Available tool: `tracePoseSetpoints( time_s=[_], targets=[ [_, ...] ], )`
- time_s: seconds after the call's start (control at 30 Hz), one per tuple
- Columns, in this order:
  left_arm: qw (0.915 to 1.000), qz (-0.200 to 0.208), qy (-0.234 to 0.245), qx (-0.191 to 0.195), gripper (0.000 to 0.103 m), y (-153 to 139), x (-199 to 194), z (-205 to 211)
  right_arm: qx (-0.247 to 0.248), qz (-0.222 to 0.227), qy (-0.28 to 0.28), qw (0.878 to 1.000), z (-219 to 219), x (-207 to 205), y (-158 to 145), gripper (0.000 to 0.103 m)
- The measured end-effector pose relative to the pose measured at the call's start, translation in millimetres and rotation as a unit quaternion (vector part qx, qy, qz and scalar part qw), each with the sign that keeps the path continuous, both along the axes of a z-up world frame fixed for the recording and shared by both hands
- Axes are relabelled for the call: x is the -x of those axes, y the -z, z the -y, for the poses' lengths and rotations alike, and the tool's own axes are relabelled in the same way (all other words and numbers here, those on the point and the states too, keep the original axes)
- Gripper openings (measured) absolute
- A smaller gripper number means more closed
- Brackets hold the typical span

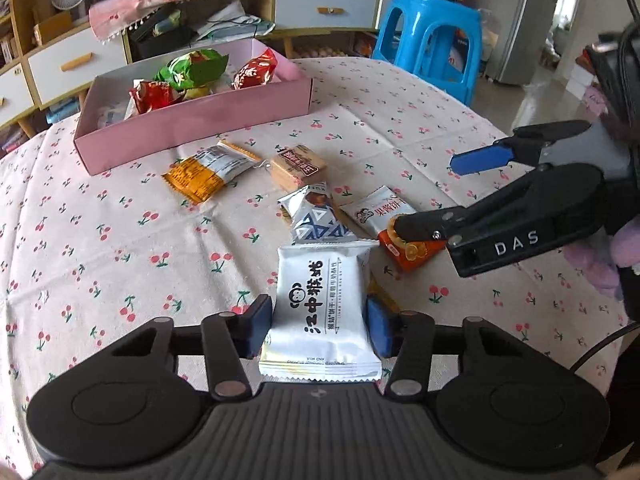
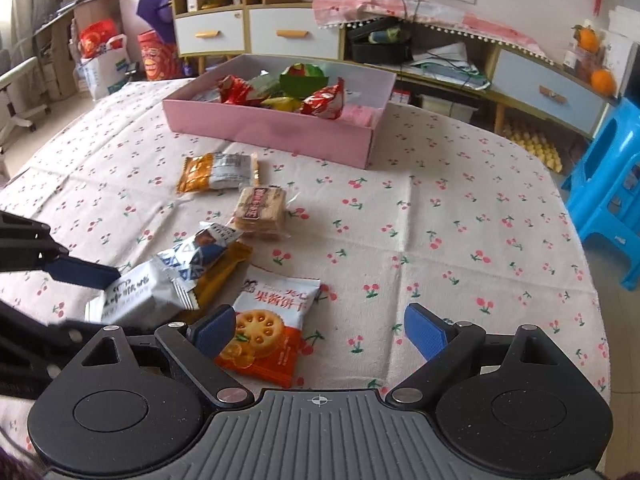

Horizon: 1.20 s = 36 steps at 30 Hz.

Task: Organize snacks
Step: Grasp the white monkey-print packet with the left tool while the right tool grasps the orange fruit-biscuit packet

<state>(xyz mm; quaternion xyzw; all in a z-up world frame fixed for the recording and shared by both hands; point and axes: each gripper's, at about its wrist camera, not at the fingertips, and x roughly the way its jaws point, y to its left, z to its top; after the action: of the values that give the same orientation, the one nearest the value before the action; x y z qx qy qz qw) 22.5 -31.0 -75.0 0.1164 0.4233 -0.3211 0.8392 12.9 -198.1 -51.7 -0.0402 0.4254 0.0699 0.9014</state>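
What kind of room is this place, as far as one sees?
Probably a home living or dining room: a round table with cherry-print cloth, a drawer cabinet cluttered with household things, and a blue plastic stool.

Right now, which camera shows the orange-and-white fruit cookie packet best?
The right wrist view: the cookie packet lies almost whole between the open right gripper fingers. In the left wrist view the right gripper covers much of the packet.

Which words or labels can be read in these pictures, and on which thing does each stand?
"DAS": on the right gripper.
"江中猴姑": on the white packet in the left gripper.
"果酱饼干": on the orange-and-white biscuit packet.
Print on the clear-wrapped crackers and the orange-and-silver packet: too small to read.
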Motion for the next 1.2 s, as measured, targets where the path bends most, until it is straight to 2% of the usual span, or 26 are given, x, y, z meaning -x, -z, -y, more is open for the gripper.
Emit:
tracePoseSetpoints(
  time_s=[0.2,0.4,0.53,0.63,0.73,0.9,1.0,1.13,1.2],
  targets=[
    [0.9991,0.01,-0.023,-0.033,0.046,-1.1,4.6,-13.8,0.015,0.0,-0.033,0.999,-13.5,4.7,4.6,0.093],
    [0.9947,0.035,-0.078,-0.057,0.047,2.4,1.7,-30.5,0.034,-0.002,-0.051,0.998,-24.6,6.2,14.3,0.093],
    [0.9926,0.05,-0.1,-0.048,0.059,5.6,1.0,-39.7,0.032,0.011,-0.056,0.998,-20.9,6.2,17.1,0.095],
    [0.9923,0.052,-0.106,-0.037,0.066,8.1,4.2,-45.8,0.018,0.011,-0.039,0.999,-8.8,6.1,20.3,0.099],
    [0.9925,0.045,-0.113,-0.018,0.068,9.9,7.4,-54.0,-0.002,0.009,-0.012,1.0,6.7,6.3,23.6,0.099],
    [0.9924,0.036,-0.117,0.001,0.067,9.1,10.4,-59.3,-0.008,0.013,0.006,1.0,15.5,8.6,24.6,0.1],
    [0.9929,0.036,-0.113,0.001,0.066,9.1,10.9,-57.7,0.004,0.025,-0.019,1.0,8.0,11.6,24.3,0.1],
    [0.9932,0.04,-0.109,0.003,0.057,8.8,11.0,-55.8,0.009,0.034,-0.045,0.998,0.3,11.1,24.1,0.098],
    [0.9929,0.039,-0.112,0.005,0.056,8.6,10.2,-56.5,0.006,0.033,-0.049,0.998,-1.0,8.7,23.9,0.098]
  ],
)
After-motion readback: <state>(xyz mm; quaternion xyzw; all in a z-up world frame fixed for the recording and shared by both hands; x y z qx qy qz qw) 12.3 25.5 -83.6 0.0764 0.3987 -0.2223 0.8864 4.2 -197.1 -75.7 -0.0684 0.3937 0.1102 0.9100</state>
